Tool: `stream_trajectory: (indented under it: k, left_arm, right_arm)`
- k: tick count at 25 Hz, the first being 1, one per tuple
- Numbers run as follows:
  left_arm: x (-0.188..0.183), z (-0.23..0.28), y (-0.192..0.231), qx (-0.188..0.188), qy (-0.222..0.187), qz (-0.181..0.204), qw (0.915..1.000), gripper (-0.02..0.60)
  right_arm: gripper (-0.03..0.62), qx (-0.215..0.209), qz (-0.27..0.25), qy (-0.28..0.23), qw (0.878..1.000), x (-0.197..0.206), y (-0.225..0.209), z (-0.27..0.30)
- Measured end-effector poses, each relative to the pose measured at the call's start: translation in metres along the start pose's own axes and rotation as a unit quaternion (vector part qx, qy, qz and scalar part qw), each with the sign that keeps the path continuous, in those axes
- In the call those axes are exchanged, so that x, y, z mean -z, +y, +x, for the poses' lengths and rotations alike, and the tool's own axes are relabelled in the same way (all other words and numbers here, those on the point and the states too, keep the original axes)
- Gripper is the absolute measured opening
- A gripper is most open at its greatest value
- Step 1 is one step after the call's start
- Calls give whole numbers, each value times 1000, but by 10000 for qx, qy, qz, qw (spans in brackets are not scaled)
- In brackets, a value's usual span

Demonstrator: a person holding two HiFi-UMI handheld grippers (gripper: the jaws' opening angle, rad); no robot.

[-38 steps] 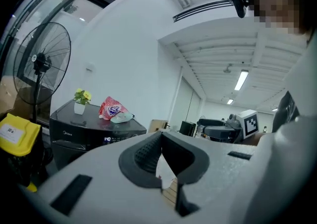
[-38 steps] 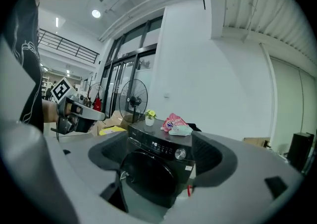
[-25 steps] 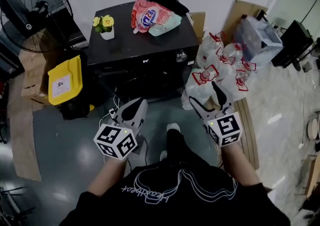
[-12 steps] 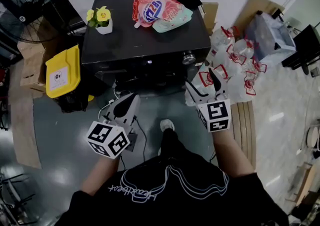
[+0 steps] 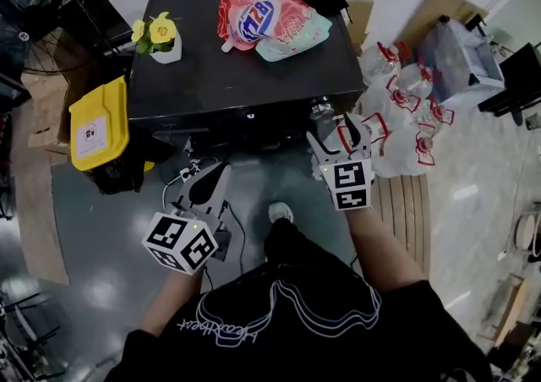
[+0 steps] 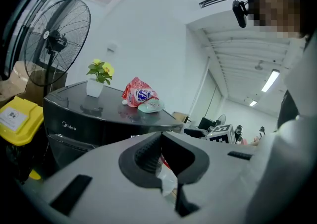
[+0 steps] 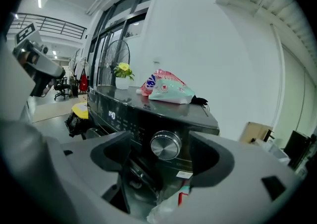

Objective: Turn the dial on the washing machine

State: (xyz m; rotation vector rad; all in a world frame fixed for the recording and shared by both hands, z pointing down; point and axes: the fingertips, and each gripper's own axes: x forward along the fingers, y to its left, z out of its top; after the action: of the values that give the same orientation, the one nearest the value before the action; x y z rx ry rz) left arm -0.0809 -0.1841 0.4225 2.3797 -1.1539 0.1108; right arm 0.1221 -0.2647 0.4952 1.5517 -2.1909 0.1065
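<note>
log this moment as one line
phase: approach | right gripper: jaws open, just closed a little, dial ahead between them, untouched | left gripper: jaws shut, empty
</note>
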Motion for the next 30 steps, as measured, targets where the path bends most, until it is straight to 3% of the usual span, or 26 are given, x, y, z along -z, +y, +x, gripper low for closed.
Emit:
stream_trajectory:
  k: [13, 30]
  left_arm:
    - [10, -1, 41, -488, -11, -294, 9984, 5]
    - [14, -17, 67, -952, -50, -460, 9944, 5]
  right_arm:
    - [331, 383, -19, 428, 9983, 34, -5, 52]
    - [273, 827, 59, 294, 9961, 32, -13, 57]
